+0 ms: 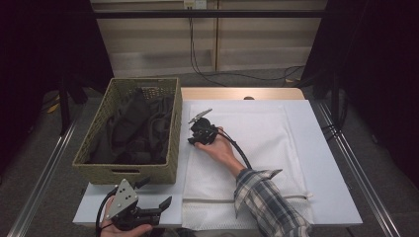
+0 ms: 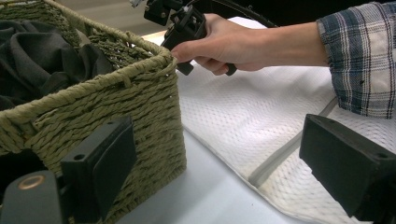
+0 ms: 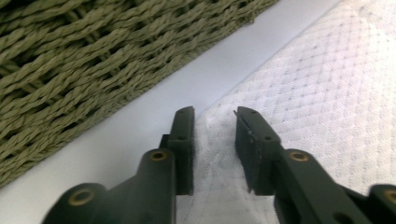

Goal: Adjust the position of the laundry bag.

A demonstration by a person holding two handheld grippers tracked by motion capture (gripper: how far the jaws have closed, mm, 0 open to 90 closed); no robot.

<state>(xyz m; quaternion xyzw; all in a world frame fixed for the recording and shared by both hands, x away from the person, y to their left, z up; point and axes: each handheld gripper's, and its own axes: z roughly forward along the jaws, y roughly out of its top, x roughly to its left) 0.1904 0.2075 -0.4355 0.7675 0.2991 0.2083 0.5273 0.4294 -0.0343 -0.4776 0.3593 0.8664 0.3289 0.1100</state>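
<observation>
A white mesh laundry bag lies flat on the white table. My right gripper points down at the bag's left edge, next to the wicker basket. In the right gripper view its jaws stand a narrow gap apart, with the puckered mesh edge between them; the pads do not visibly press on it. My left gripper sits at the table's front left corner, held in a hand. Its jaws are wide open with nothing between them.
The olive basket holds dark clothes and stands left of the bag, touching the table's left side. A grey strip runs along the bag's near end. The plaid sleeve crosses the bag's front half. Black cables hang behind the table.
</observation>
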